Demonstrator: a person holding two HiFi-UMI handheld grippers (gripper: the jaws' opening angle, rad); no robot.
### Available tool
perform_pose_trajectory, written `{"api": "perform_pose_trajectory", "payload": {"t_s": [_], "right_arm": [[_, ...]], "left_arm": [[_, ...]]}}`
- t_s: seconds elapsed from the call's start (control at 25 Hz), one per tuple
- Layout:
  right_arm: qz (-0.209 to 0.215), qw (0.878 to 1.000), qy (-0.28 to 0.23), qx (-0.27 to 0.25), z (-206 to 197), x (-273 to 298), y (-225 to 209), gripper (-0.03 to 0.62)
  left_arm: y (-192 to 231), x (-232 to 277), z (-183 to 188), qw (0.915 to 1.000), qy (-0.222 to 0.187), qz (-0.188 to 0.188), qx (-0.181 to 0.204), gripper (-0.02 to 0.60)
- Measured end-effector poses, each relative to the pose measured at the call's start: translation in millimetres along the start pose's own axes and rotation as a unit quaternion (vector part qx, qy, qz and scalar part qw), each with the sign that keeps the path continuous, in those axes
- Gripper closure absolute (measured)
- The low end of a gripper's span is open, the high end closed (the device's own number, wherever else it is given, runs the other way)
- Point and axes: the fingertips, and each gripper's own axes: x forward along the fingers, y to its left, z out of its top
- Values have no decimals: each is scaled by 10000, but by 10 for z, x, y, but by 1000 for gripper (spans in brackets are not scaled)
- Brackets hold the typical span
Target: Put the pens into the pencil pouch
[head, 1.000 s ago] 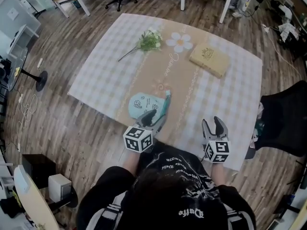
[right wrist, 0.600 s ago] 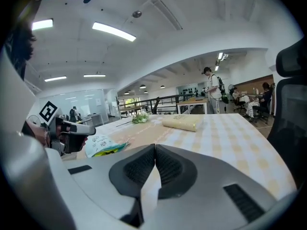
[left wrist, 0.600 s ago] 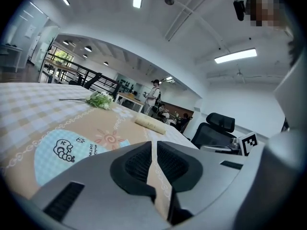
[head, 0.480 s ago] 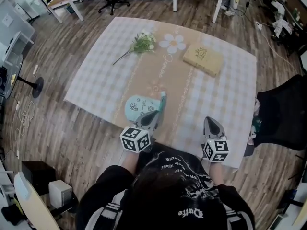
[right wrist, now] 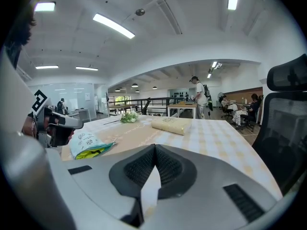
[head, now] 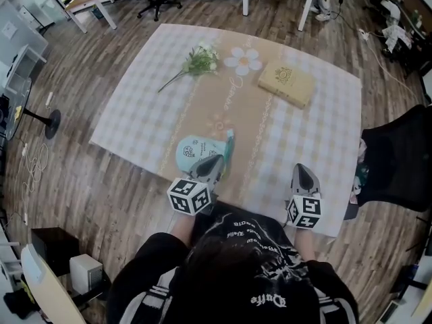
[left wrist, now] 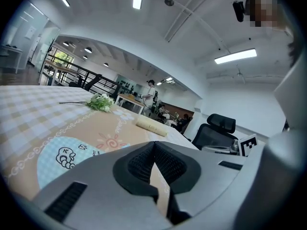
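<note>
A light blue pencil pouch (head: pixel 197 151) with a teal edge lies on the checked tablecloth (head: pixel 324 113) near its front edge. It shows in the left gripper view as the pouch (left wrist: pixel 60 156), and in the right gripper view as the pouch (right wrist: pixel 88 145) with yellow-green at its mouth. My left gripper (head: pixel 214 163) sits at the pouch's near right side, jaws shut with nothing between them (left wrist: pixel 154 147). My right gripper (head: pixel 305 172) hovers over the cloth well to the right of the pouch, also shut and empty (right wrist: pixel 154 150). I see no loose pens.
A sprig of white flowers (head: pixel 200 61), a white daisy-shaped mat (head: pixel 243 59) and a tan book (head: pixel 290 83) lie at the far side of the table. A black office chair (head: pixel 398 160) stands at the table's right. Wooden floor surrounds the table.
Both grippers' jaws were spread a second ago and have closed, with nothing between them. The hands have stayed almost in place.
</note>
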Motion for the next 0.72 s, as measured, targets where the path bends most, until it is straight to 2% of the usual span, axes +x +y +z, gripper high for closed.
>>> {"api": "perform_pose_trajectory", "payload": {"t_s": [0.2,0.44,0.72], "right_arm": [[-46,10000,-2,74,-32,15,-1,586],[-31,9999,34,-114,-16,53,11,586],[40,9996,78,-275,-19,79,44,586]], "left_arm": [[4,3,20,9999,2,0,104,561],[39,-7,42,9998,-40,81,167,561],[16,28,21,9988,56,135,460,561]]}}
